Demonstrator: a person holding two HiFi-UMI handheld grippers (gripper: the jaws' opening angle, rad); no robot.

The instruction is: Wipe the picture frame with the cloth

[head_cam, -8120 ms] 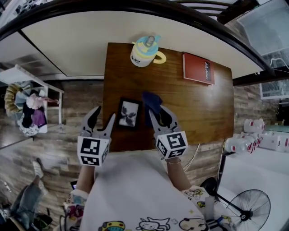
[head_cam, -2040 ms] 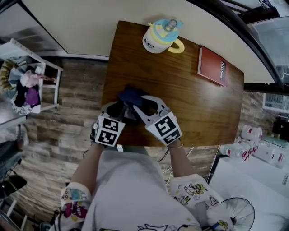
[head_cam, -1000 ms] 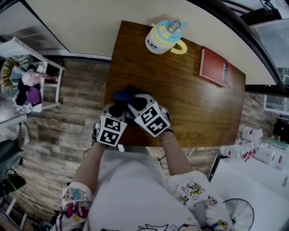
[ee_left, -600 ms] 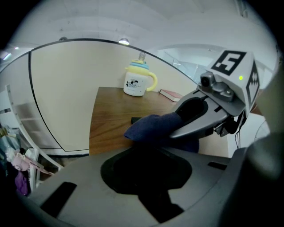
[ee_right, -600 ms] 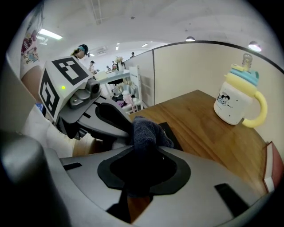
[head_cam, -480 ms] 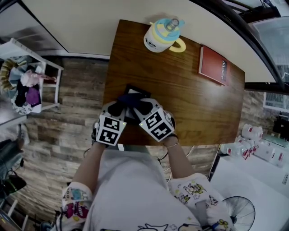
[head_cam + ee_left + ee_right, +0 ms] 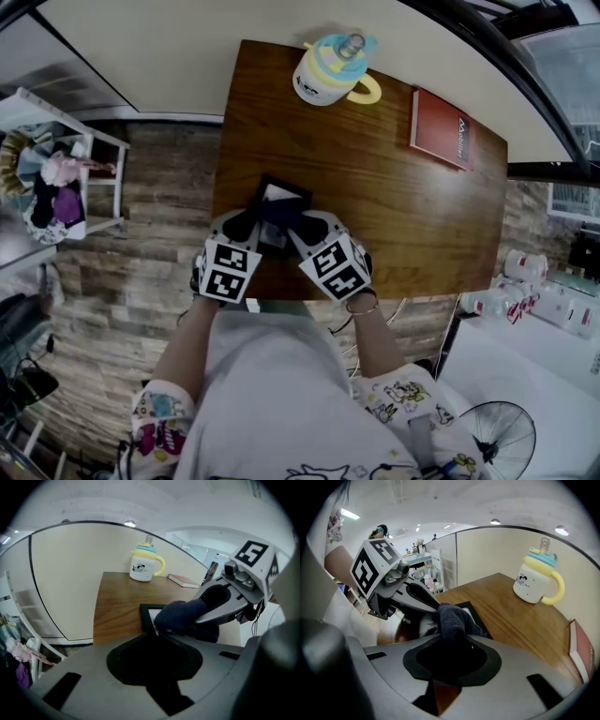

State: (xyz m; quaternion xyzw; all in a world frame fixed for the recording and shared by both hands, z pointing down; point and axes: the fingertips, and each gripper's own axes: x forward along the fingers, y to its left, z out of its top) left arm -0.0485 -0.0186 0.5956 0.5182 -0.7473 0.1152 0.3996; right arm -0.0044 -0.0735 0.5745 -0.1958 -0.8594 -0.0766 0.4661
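step: wiping | left tool (image 7: 152, 634) clamps picture frame (image 7: 278, 194) edge, centre-left of head view, on surface (image 7: 403, 206) | right tool (image 7: 452, 641) grips cloth (image 7: 452, 618) against frame | advice: hold frame pinned, stroke flat, press lightly, cover the corners

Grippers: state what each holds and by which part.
Right gripper clamps the dark cloth by a bunched fold; left gripper grips the picture frame at its near edge.
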